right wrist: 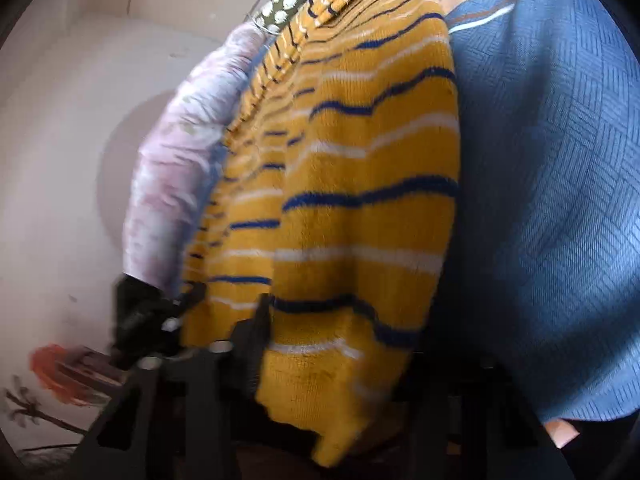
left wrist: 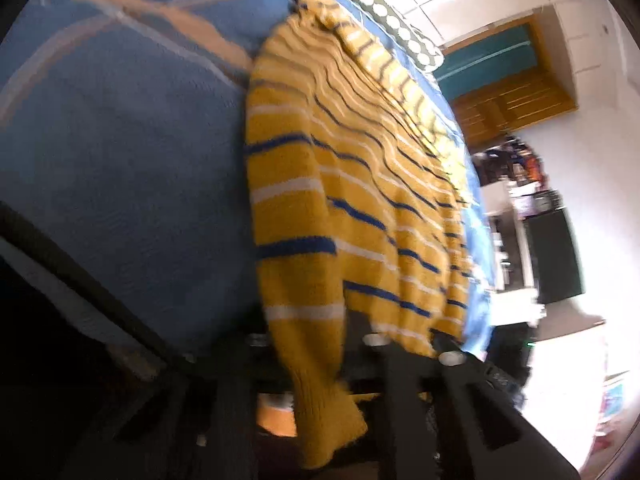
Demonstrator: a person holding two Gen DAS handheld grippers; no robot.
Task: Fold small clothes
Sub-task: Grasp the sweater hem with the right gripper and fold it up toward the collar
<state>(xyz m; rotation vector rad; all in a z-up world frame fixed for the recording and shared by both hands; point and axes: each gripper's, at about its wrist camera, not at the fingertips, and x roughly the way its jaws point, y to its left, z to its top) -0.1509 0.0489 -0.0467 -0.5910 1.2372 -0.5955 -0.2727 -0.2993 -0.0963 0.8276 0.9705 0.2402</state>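
**Striped sweater held at both cuffs**

A yellow sweater (left wrist: 352,184) with blue and white stripes is spread over a blue bedspread (left wrist: 120,152). One sleeve cuff is pinched in the left claw (left wrist: 320,408); the other cuff is clamped in the right claw (right wrist: 324,392). A polka-dot cushion (left wrist: 392,20) is seen beyond.

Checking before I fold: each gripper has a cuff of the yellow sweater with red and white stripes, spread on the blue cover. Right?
Not quite: the yellow sweater has blue and white stripes, not red, as both wrist views show. It does lie on the blue cover, cuffs at the left gripper and right gripper.
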